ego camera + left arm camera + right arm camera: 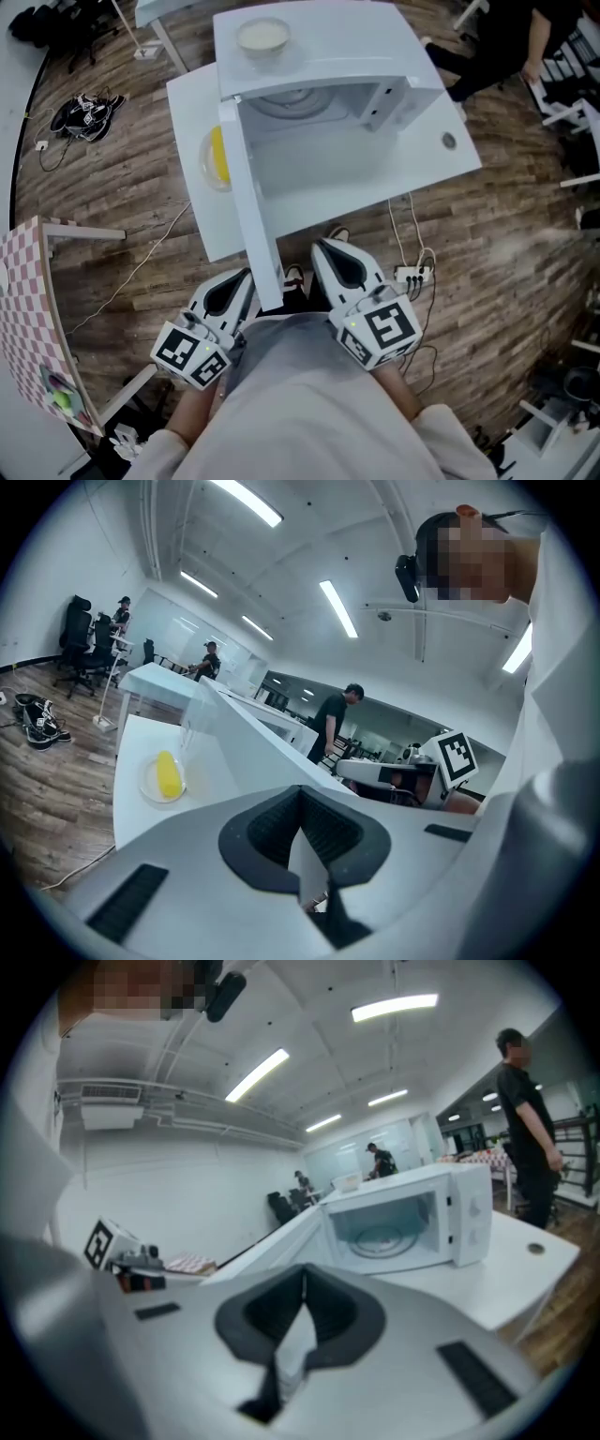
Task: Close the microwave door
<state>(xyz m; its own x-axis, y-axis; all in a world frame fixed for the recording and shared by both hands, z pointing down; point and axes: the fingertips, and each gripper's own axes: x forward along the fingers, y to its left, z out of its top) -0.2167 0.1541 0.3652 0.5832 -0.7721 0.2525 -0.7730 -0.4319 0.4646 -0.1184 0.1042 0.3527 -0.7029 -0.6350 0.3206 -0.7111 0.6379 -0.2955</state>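
A white microwave stands on a white table with its cavity and glass turntable exposed. Its door is swung wide open toward me, reaching past the table's front edge. In the right gripper view the microwave is ahead on the right and the door juts toward me. My left gripper is shut and empty, just left of the door's free end. On the other side of that end, my right gripper is also shut and empty. Neither visibly touches the door.
A bowl sits on top of the microwave. A plate with yellow corn lies on the table behind the door. A power strip and cables lie on the wood floor. A checkered table stands at left. Several people are in the background.
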